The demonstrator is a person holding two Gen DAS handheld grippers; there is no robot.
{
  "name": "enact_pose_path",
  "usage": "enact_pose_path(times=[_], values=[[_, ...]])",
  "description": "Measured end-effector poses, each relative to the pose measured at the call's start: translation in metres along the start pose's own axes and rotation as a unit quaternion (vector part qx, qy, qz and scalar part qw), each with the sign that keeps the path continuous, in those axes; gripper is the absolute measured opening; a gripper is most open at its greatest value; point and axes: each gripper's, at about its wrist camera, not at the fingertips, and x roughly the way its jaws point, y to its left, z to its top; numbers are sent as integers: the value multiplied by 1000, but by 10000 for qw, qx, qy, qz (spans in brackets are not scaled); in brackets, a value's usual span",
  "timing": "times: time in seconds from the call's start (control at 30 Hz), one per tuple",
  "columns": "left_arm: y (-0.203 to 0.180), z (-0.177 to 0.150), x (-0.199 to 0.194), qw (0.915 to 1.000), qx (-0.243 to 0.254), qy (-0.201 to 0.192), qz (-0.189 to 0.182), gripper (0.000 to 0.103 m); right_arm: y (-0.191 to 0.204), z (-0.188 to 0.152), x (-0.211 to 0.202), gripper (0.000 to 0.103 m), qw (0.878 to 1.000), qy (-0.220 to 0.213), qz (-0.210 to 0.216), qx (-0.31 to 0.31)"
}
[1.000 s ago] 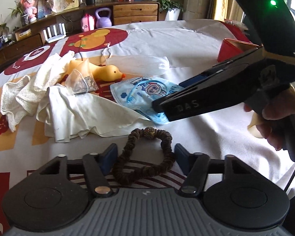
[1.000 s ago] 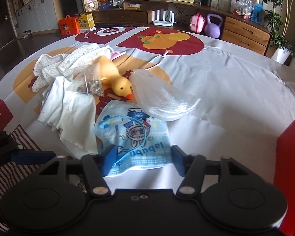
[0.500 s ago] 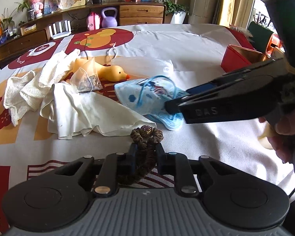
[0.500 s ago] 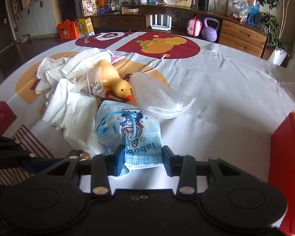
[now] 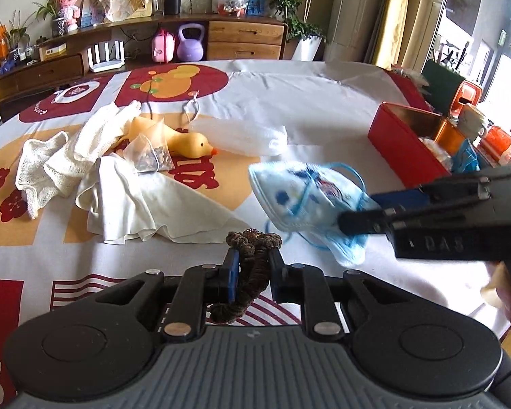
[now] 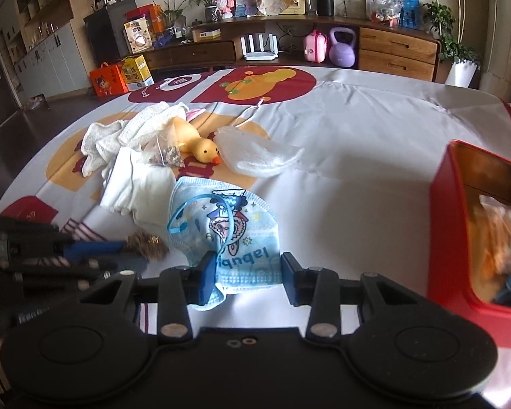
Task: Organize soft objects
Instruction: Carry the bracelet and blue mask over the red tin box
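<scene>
Writing: "DAS" embossed on the black side of the right gripper (image 5: 349, 223); mirrored letters printed along the lower edge of the blue mask (image 6: 228, 238); red characters on the tablecloth (image 5: 323, 102) beside the duck
Left gripper (image 5: 252, 274): fingers pinched tight on a brown bead bracelet (image 5: 252, 266), squeezed into a narrow loop; knobbly, matte beads
Right gripper: clamps the mask by its lower edge, though the jaws stand fairly wide in its own view; mask pleated, cartoon figure, blue ear loops, lifted off the cloth
Table: yellow rubber duck (image 5: 187, 141); mesh sachet (image 5: 151, 156) of dark bits; white knitted cloths (image 5: 71, 156); smooth cream cloth (image 5: 146, 201); translucent white pouch (image 5: 242, 136)
Red tin (image 5: 408, 150): rectangular, gold-lined, open; blue and pale soft items inside, not identifiable
</scene>
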Motion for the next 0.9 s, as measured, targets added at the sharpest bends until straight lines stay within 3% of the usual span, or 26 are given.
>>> enact_pose_path(times=[0.33,0.63,0.9], values=[[-8,2,-8,9999,-55,-21,-97,18,-18,-23,-31,39,9990,-169,-37,414],[-15,11,-17,9996,-155,-58,-236,18,-43,-24,-62,39,9936,-396,260,1025],[-29,37,-26,9982,-199,-127,-558,18,-60,-15,-93,39,9923,-669,3,1039]])
